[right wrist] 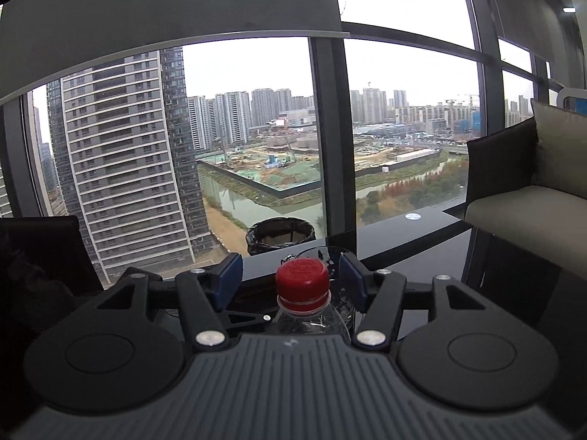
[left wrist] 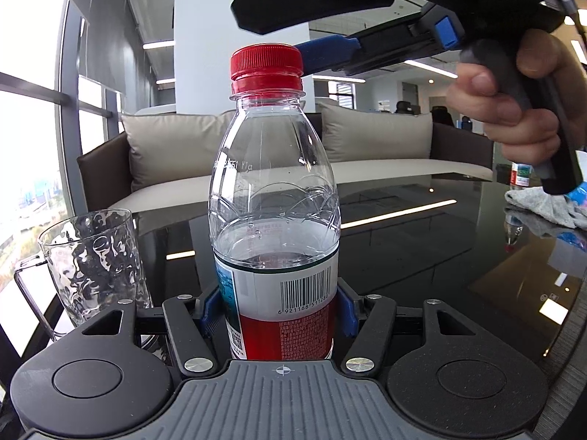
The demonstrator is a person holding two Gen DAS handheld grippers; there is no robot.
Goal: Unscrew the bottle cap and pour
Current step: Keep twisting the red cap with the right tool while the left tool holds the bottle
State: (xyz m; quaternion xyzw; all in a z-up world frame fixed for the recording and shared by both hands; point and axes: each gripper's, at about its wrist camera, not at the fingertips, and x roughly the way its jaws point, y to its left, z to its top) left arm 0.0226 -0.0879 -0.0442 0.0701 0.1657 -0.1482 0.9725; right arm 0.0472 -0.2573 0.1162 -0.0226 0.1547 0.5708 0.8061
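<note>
A clear water bottle [left wrist: 273,183] with a red cap [left wrist: 266,64] stands upright on the black glass table [left wrist: 422,249], half full. My left gripper [left wrist: 277,308] is shut on the bottle's labelled lower body, blue pads on both sides. My right gripper [right wrist: 291,280] is open, its blue pads on either side of the red cap [right wrist: 302,283] with gaps both sides. In the left wrist view the right gripper [left wrist: 312,42] comes in from the upper right, level with the cap. An empty glass mug [left wrist: 95,260] stands left of the bottle.
A grey cloth [left wrist: 546,205] and another bottle [left wrist: 521,174] lie at the table's right. A sofa with cushions [left wrist: 374,135] stands behind the table. A black-lined bin [right wrist: 280,234] sits by the window beyond the table edge.
</note>
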